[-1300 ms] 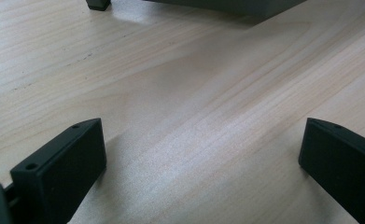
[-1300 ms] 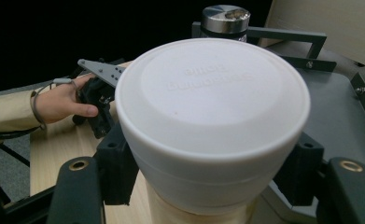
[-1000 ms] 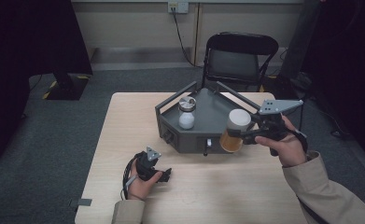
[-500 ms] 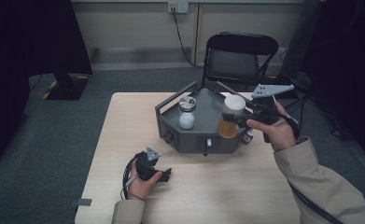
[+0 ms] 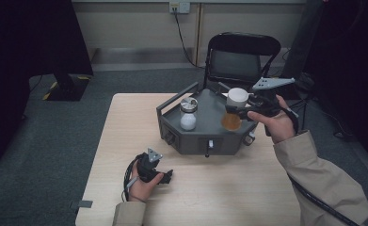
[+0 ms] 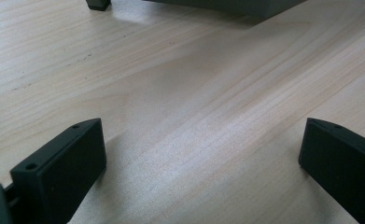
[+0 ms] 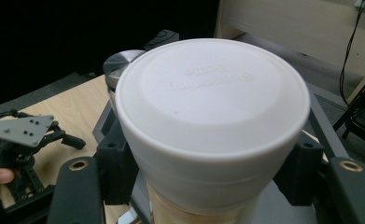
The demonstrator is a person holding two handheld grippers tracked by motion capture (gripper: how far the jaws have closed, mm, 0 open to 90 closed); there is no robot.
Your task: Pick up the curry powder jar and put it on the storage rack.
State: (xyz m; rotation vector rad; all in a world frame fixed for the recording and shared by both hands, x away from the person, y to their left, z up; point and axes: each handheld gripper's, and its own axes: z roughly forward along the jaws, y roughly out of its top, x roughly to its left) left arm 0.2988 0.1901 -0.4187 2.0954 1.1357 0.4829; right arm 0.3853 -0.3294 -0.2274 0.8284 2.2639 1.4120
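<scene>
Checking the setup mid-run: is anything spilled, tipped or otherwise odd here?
Nothing stands out. The white-capped jar of tan powder is upright in the right hand-held gripper over the grey angular tray; the small silver-lidded glass jar stands upright inside.

Tan sleeves (image 5: 323,174) on both arms. Black grippers, left (image 5: 168,175) and right (image 5: 232,109), each topped by a grey screw-dotted three-cornered plate (image 5: 272,83), black cables (image 5: 130,175) trailing.

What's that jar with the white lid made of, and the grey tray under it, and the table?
The jar looks like clear plastic or glass, its amber contents showing through. Its lid seems matte white plastic, with moulded raised lettering. The grey tray could be painted metal or plastic: flat dull panels, hard to tell. The table is pale wood or laminate with visible grain.
</scene>
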